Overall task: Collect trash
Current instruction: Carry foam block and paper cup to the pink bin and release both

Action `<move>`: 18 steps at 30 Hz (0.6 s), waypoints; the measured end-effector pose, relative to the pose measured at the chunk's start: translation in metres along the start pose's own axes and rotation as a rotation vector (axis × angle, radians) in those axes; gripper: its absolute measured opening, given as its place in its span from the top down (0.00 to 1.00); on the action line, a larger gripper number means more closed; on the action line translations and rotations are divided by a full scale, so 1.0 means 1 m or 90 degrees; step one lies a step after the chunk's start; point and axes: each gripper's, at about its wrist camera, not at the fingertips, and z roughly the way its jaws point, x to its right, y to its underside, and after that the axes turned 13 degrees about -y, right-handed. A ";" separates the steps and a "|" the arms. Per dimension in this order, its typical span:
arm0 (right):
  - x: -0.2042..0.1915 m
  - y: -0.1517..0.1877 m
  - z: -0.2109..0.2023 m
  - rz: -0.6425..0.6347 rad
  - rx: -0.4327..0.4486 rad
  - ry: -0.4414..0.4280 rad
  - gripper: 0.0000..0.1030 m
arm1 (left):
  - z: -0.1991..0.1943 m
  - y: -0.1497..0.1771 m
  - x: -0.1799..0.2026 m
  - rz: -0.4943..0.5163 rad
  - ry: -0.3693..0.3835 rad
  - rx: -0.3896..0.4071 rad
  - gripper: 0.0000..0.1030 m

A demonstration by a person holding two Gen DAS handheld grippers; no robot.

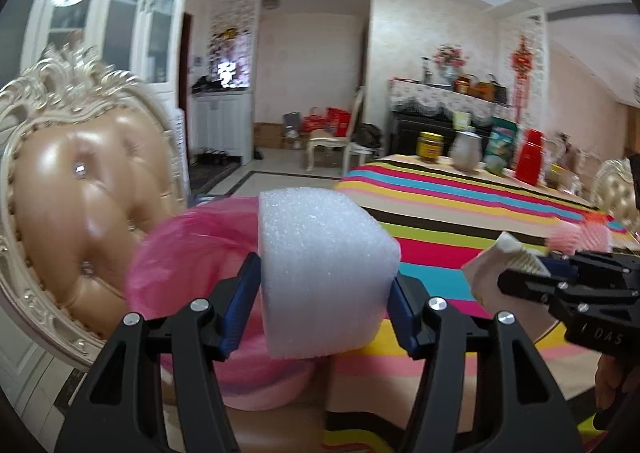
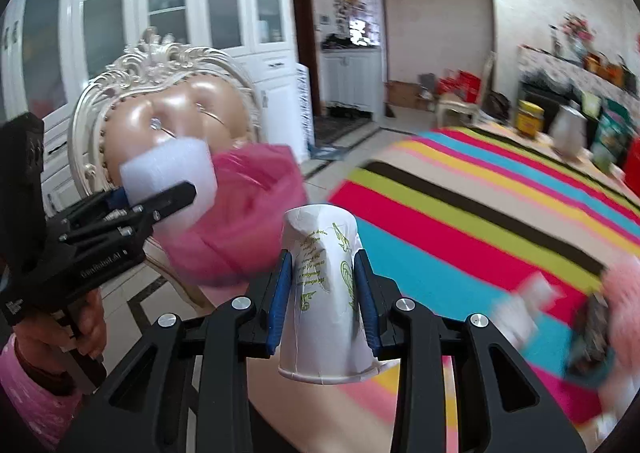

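Observation:
My left gripper (image 1: pixel 322 281) is shut on a white foam block (image 1: pixel 324 269), which it holds in the air just over the pink-lined bin (image 1: pixel 188 249). The right wrist view shows the same foam block (image 2: pixel 168 173) in the left gripper (image 2: pixel 160 193), at the left by the pink bin liner (image 2: pixel 248 213). My right gripper (image 2: pixel 324 293) is shut on a dented white paper cup (image 2: pixel 324 293) with green print, held upside down. In the left wrist view the right gripper (image 1: pixel 532 273) enters from the right with the cup (image 1: pixel 500 261) in its jaws.
A table under a striped cloth (image 1: pixel 460 213) fills the right side, with a yellow jar (image 1: pixel 430 147), a white jug (image 1: pixel 466 151) and a red container (image 1: pixel 530 157) at its far end. A cream padded chair (image 1: pixel 80 193) stands behind the bin. More litter (image 2: pixel 560 317) lies on the cloth at the right.

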 end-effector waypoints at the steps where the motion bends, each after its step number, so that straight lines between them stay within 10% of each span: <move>1: -0.003 -0.009 0.010 -0.004 0.000 -0.013 0.69 | 0.005 -0.002 -0.012 -0.004 -0.011 -0.003 0.44; 14: -0.017 -0.074 0.123 0.030 -0.015 -0.121 0.65 | 0.089 0.002 -0.077 -0.049 -0.061 -0.075 0.43; 18: -0.014 -0.080 0.136 0.048 0.004 -0.128 0.31 | 0.105 0.008 -0.088 -0.059 -0.078 -0.096 0.23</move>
